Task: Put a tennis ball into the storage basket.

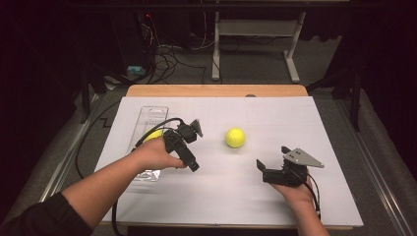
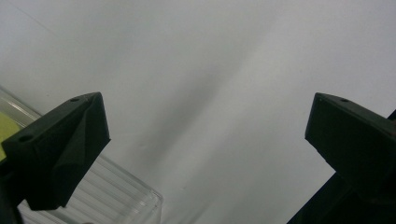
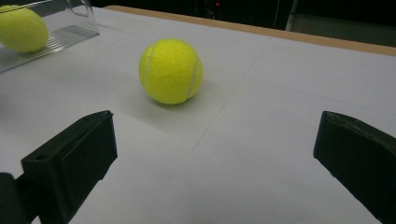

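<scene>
Right gripper view shows the ball (image 3: 171,71) loose on the sheet (image 3: 280,140), right of the clear case (image 3: 56,28), both grippers (image 3: 215,163) wide open and empty; light, fuzzy and springy, it probably wants a pinch across its middle.

No readable text, labels, brand names, numbers or signs appear in any of the views. The tennis ball (image 3: 171,71) ahead of the right gripper (image 3: 215,154) shows only its plain curved seam, with no printed logo facing the camera. The second ball (image 3: 21,28), inside the clear plastic container (image 3: 70,28) further off to that gripper's left, is likewise unmarked. The white sheet (image 1: 275,187) covering the table carries faint fold lines but no writing. The black jaws of both grippers bear no lettering, and the grey plate (image 1: 302,157) on the right gripper is blank.
</scene>
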`<state>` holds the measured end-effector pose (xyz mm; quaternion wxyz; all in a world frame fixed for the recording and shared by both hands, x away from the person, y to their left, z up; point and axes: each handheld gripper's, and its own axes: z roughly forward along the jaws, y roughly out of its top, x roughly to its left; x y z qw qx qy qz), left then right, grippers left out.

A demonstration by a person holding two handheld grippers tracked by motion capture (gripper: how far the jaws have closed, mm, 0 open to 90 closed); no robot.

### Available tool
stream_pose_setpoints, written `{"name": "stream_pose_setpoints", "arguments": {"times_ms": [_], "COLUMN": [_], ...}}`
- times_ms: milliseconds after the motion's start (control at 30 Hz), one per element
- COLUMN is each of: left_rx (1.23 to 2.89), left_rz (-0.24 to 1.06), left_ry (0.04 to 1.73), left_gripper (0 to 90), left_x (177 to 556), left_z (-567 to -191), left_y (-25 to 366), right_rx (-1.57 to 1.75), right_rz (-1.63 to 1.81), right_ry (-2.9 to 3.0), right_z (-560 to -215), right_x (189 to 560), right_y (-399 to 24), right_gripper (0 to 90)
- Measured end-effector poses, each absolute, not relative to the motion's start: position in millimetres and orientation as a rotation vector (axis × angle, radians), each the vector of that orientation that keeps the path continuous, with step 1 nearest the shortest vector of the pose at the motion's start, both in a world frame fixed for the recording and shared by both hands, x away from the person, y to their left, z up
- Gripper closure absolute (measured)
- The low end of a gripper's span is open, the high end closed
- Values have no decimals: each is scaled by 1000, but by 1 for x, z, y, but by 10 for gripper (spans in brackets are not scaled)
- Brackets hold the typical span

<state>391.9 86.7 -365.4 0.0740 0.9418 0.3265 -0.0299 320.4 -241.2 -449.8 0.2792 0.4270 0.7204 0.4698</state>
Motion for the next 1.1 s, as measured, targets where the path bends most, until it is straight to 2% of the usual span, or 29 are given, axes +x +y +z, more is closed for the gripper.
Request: {"name": "stream_pose_setpoints", "arguments": {"times_ms": [1100], "left_rx": [2845], "left_rz": [-102], "left_ry": [964], "left_gripper": [9], "left_x": [392], "left_z": [-367], "left_y": [83], "right_rx": [1135], "right_rz": [1253], "right_ry": [1994], "right_z": [-451], "right_x": [355], "right_y": [-210], "right_gripper": [0]}}
